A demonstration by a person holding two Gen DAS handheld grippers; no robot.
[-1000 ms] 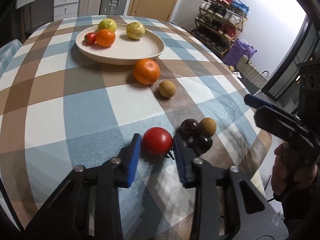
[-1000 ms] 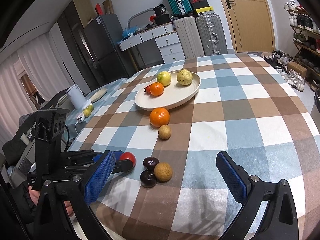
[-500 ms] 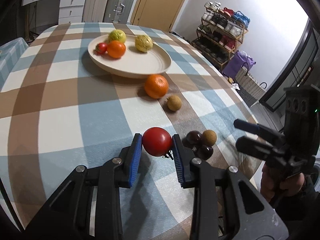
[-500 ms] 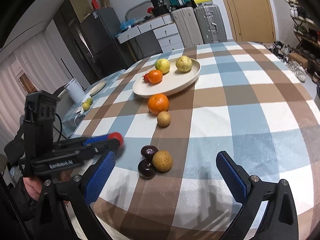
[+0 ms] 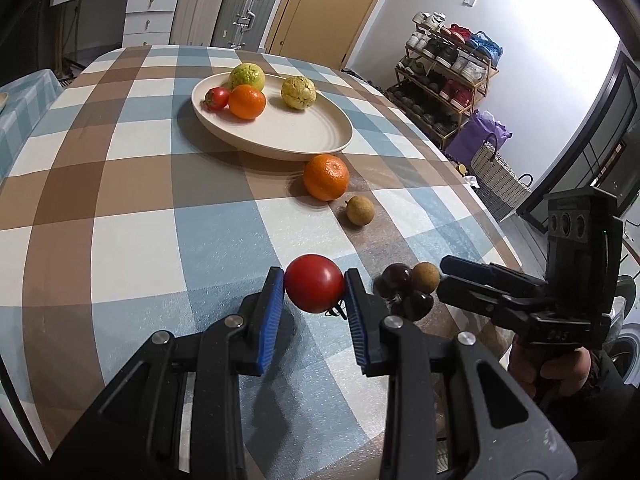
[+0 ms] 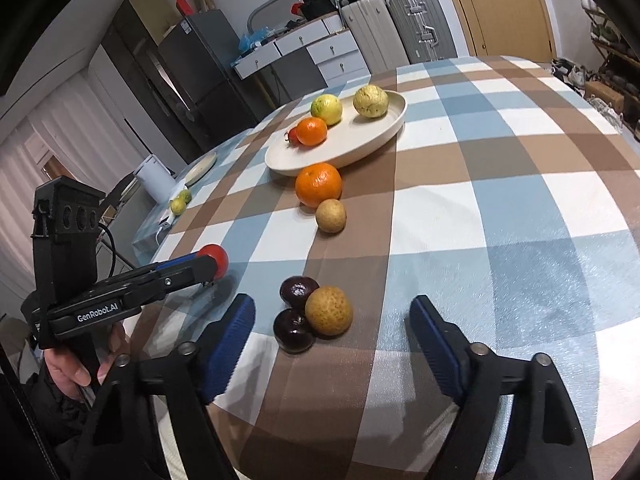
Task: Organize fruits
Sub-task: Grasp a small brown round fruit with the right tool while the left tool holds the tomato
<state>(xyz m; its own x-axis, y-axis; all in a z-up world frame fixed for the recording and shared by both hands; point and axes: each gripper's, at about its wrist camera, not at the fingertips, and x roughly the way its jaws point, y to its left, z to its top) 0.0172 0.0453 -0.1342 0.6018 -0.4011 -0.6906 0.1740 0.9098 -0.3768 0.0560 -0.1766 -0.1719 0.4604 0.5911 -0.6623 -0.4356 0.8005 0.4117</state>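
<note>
Between the blue ribbed pads of the left tongs [image 5: 314, 294] sits a smooth, glossy red tomato [image 5: 314, 283], round and unblemished, with a dark bit of stalk poking out underneath; the pads are clamped on both its sides and it hangs just above the checked blue, brown and white cloth of the desk [image 5: 132, 216]. Just beside it on the cloth lies a tight cluster of two shiny dark purple round fruits [image 6: 296, 312] and one rough tan one [image 6: 329, 311], all touching. The right tongs [image 6: 332, 334] stand spread on either side of that cluster, pads clear of it; they have just been narrowing, with the three small fruits between them. Farther along the cloth a second tan round fruit [image 6: 331, 215] rests close against a dimpled orange mandarin [image 6: 319, 185], which lies at the near rim of a wide, shallow cream plate [image 6: 372, 144]. On the plate are a smaller orange [image 6: 311, 131], a small red tomato [image 6: 293, 136] touching it, a yellow-green guava [image 6: 327, 109] and a knobbly pale yellow guava [image 6: 371, 101] set a little apart. White lettering on the side of the left tool reads "GenRobot.AI" [image 6: 97, 313]. A hand [image 6: 76, 372] grips its handle. Silver and white suitcases [image 6: 400, 28] stand against the far wall, next to a wooden door [image 6: 508, 8].
</note>
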